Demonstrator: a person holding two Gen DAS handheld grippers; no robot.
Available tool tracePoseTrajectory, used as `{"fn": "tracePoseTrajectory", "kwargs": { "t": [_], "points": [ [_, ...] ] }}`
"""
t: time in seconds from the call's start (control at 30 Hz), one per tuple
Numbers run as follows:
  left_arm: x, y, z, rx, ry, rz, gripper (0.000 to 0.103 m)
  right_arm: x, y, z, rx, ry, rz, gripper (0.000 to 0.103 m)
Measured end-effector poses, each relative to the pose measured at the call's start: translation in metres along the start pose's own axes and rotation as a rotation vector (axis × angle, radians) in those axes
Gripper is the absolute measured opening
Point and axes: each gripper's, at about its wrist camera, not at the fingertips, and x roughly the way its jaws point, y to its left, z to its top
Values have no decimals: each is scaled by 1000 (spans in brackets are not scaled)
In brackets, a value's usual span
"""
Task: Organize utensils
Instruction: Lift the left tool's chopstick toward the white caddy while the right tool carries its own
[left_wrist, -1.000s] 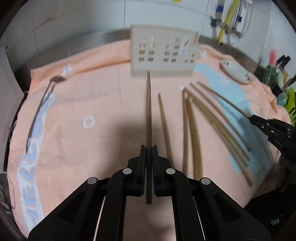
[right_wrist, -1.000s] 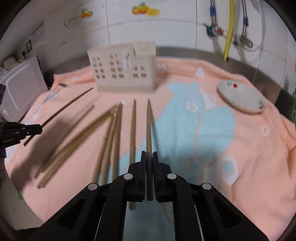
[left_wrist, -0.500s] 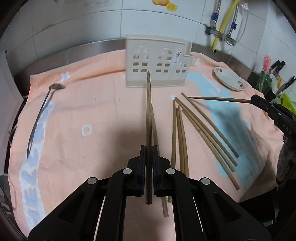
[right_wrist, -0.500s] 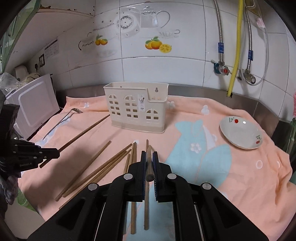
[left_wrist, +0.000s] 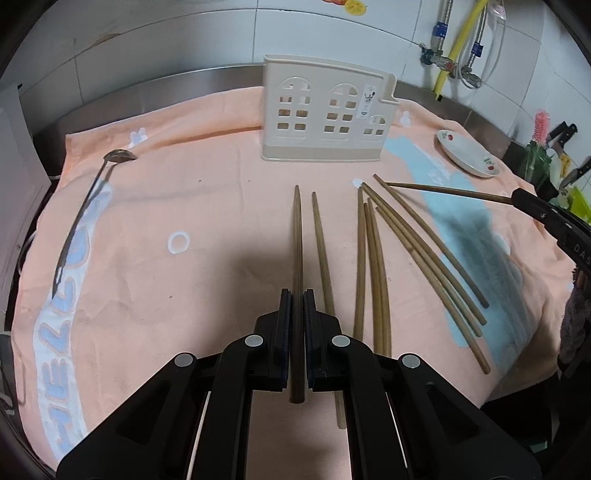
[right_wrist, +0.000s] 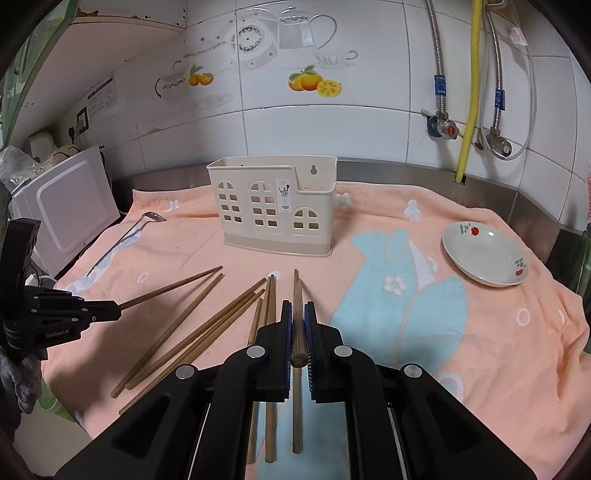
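Each claw is clamped on one chopstick, the left claw (left_wrist: 297, 321) holding its chopstick (left_wrist: 297, 236) pointing lengthwise toward the cream holder (left_wrist: 325, 110) at the desk's back edge, the right claw (right_wrist: 297, 332) and chopstick (right_wrist: 297, 306) likewise, neither clearly nearer.

Left wrist view: high over the near edge of the peach towel-covered counter (left_wrist: 221, 206), angled down and forward toward the cream house-shaped plastic utensil holder (left_wrist: 325, 110). Right wrist view: lower, more level, facing the same holder (right_wrist: 273, 210) and the tiled wall. Both share the holder, the loose wooden chopsticks (left_wrist: 373, 266) (right_wrist: 207, 332), and each other's gripper at frame edge.
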Motion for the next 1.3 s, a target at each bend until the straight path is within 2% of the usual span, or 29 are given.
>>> {"fn": "tracePoseTrajectory", "kwargs": {
  "t": [0.17,0.37,0.73,0.87,1.07,1.3],
  "points": [
    [-20,-4,14,10,-75,-3,5,-1,-1,11,-1,-14,6,7],
    [-34,-11,40,33,-126,-17,5,2,1,39,-30,-18,20,7],
    [-52,-14,102,44,-188,-39,5,5,-2,115,-65,-20,59,7],
    [-64,-22,125,67,-223,-39,5,2,-4,142,-83,-37,46,7],
    [-98,-30,167,99,-318,-32,5,-7,-10,188,-78,-78,41,7],
    [-129,-35,220,111,-441,-8,5,-4,-16,223,-65,-107,21,7]
  ]
}}
